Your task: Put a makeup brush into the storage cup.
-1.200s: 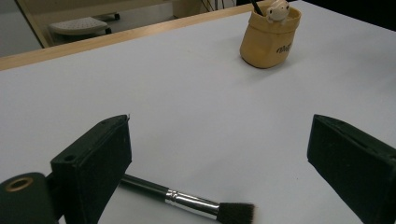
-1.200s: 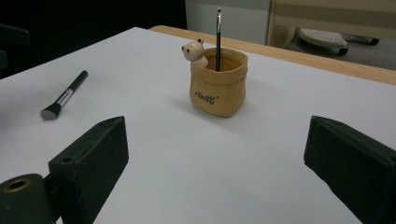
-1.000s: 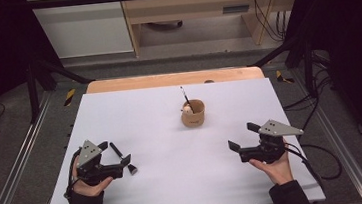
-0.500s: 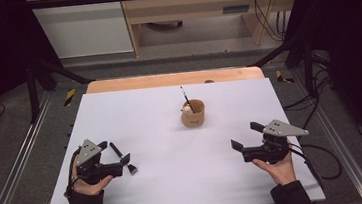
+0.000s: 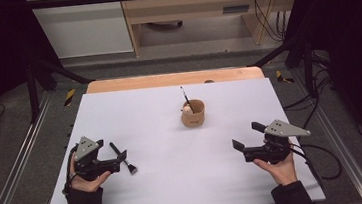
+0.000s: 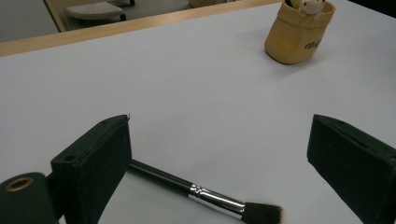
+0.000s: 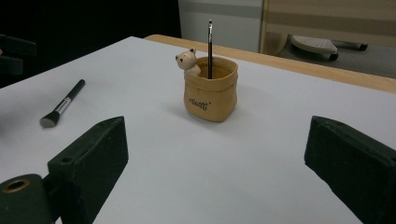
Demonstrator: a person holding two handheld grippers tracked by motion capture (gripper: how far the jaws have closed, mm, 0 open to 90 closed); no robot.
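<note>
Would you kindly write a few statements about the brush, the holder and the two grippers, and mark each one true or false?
1. The makeup brush lies flat on the table. True.
2. The left gripper is shut on the brush. False: its jaws stand open, the brush lying between them.
3. The tan holder has a thin brush standing in it. True.
4. The right gripper grips the holder. False: it is open and apart from it.

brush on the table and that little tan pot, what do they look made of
Brush: glossy black handle, likely lacquered wood or plastic; a shiny silver ferrule that glints like metal; dark bristles with a soft matte look, fibre type unclear. Pot: matte tan, its rolled rim and creases shaped like a sack, probably ceramic or resin. The bear figure on its rim is pale and matte too.
</note>
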